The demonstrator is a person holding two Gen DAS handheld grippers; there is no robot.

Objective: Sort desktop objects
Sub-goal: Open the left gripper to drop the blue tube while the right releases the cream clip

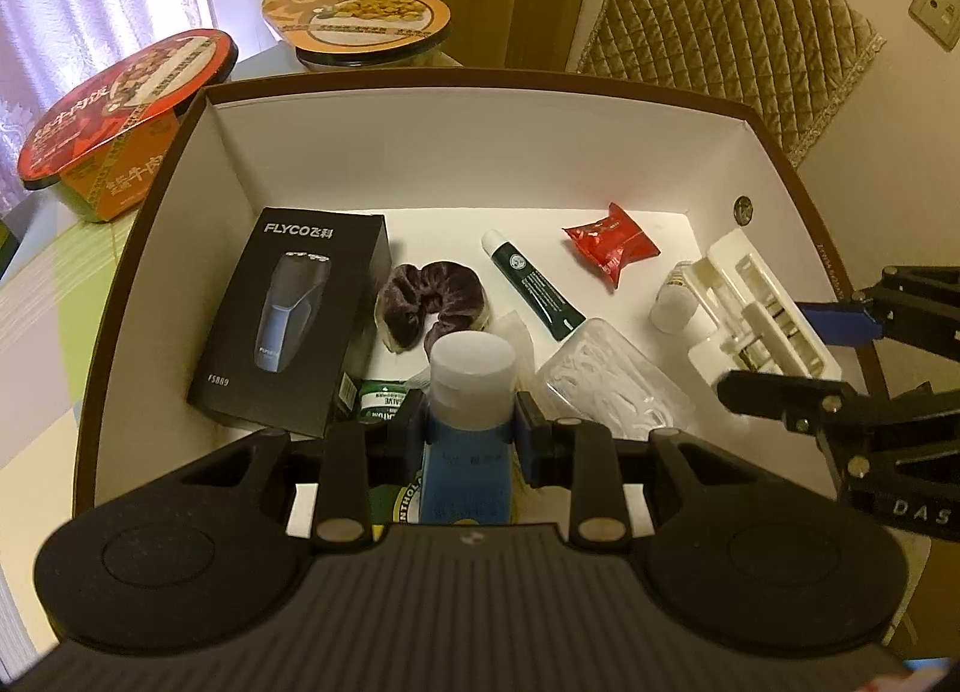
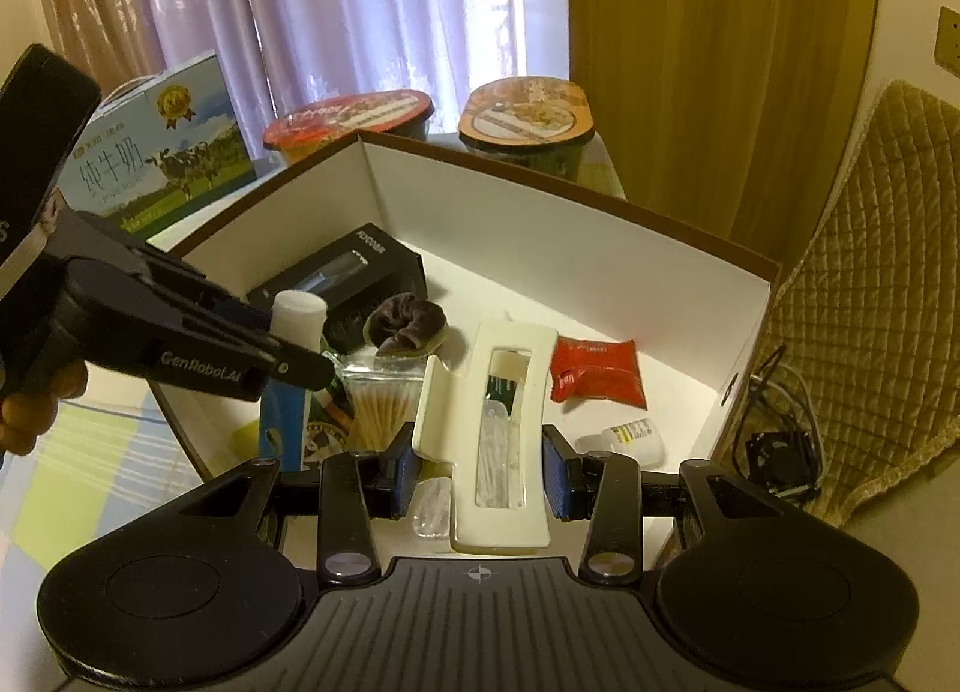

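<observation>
Counter (image 2: 90, 440) by curtains (image 2: 360, 2), two bowls at far edge. My left claw (image 1: 469, 431) grips bottle (image 1: 465, 452) over the box (image 1: 420, 152); right claw (image 2: 478, 467) spread around white holder (image 2: 504, 440), above it too.

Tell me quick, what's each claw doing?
Left gripper: shut on the blue bottle.
Right gripper: open around the cream hair clip, not squeezing it.

blue bottle (image 1: 465, 476) base hidden, tin (image 1: 384, 405) half-covered
</observation>
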